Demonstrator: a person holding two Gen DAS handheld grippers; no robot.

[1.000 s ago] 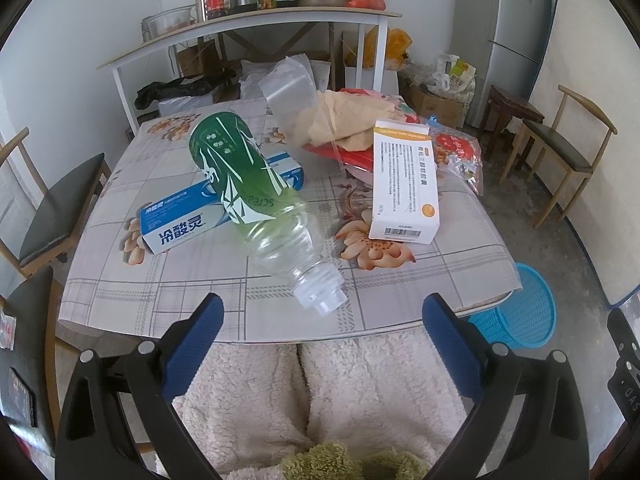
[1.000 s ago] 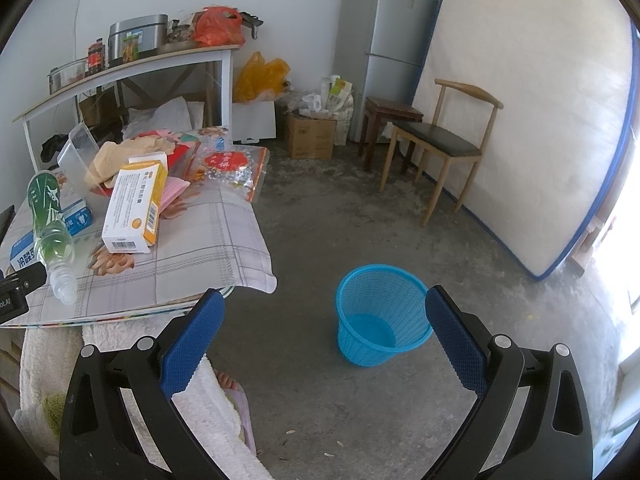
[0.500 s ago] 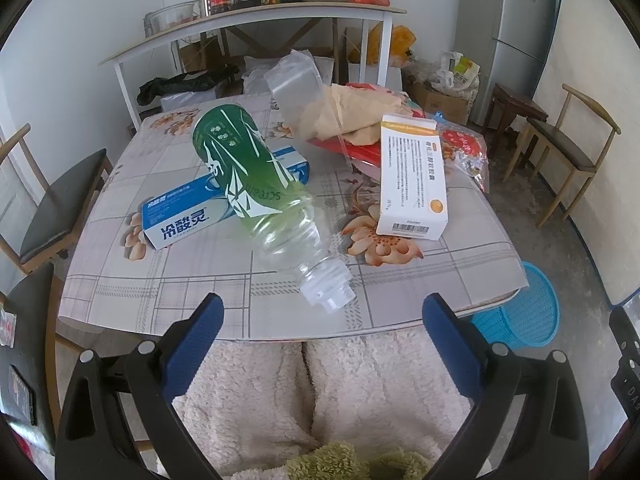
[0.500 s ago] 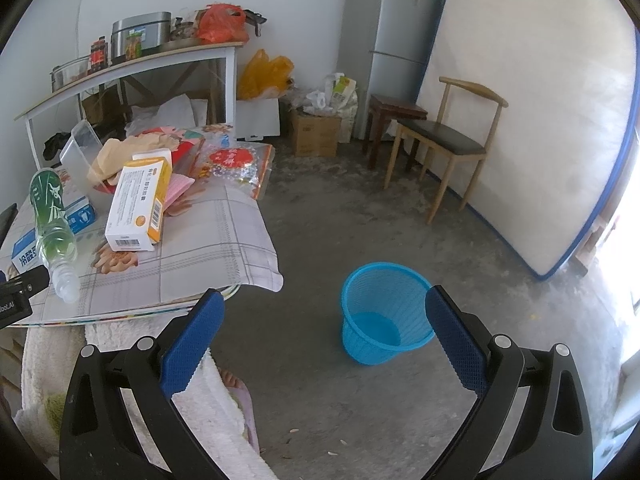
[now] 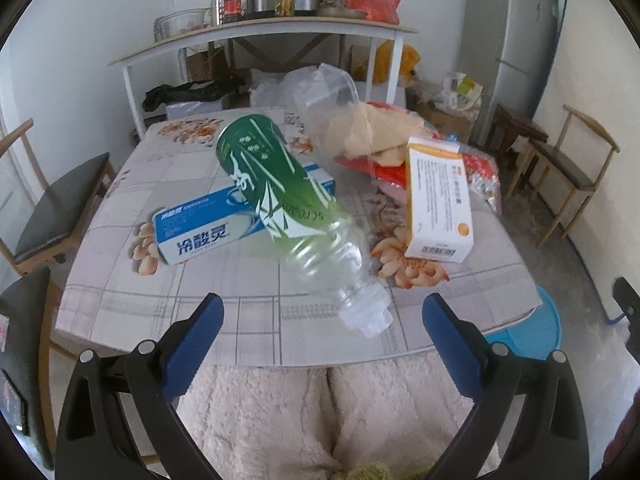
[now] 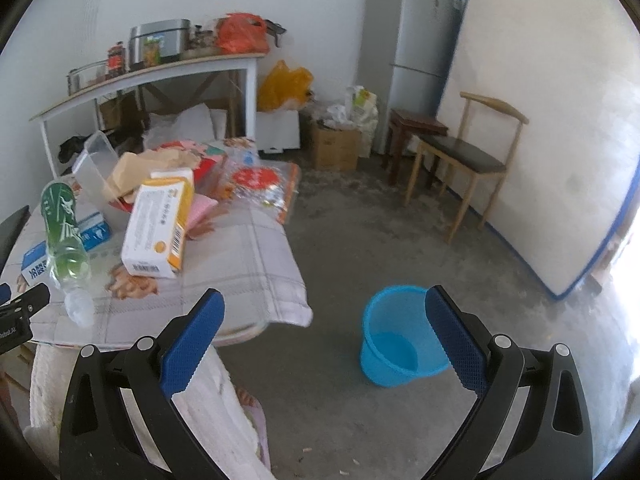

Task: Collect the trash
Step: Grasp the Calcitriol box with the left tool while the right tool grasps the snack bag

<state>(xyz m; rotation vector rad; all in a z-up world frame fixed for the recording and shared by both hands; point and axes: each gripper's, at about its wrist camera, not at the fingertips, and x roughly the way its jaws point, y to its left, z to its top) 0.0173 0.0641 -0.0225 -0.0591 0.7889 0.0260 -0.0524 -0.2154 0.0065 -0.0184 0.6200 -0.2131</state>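
in the left wrist view the left tongs (image 5: 320, 320) are wide open and hold nothing; both blue fingers (image 5: 196, 332) hang before the near edge of the surface (image 5: 160, 312), above the person's fluffy white trousers (image 5: 280, 412). just ahead of the tongs, between the two fingers, a plastic bottle (image 5: 296, 216) with a green label lies on its side, its open neck pointing toward the tongs. its far end rests on a blue and white box (image 5: 200, 228), ahead and to the left. ahead and to the right lies a white and orange carton (image 5: 438, 196), near the bottle but apart from it. farther ahead are a clear plastic container (image 5: 324, 100) and brown paper (image 5: 368, 132). low at the right, beyond the edge of the surface, a part of the blue basket (image 5: 532, 328) shows on the floor.

in the right wrist view the right tongs (image 6: 324, 320) are also wide open and empty, held over the concrete floor (image 6: 340, 248). the blue basket (image 6: 400, 336) stands upright on the floor just ahead, beside the right finger. the surface (image 6: 248, 264) with the bottle (image 6: 64, 248), the carton (image 6: 158, 228) and a red printed packet (image 6: 260, 184) lies ahead and to the left.
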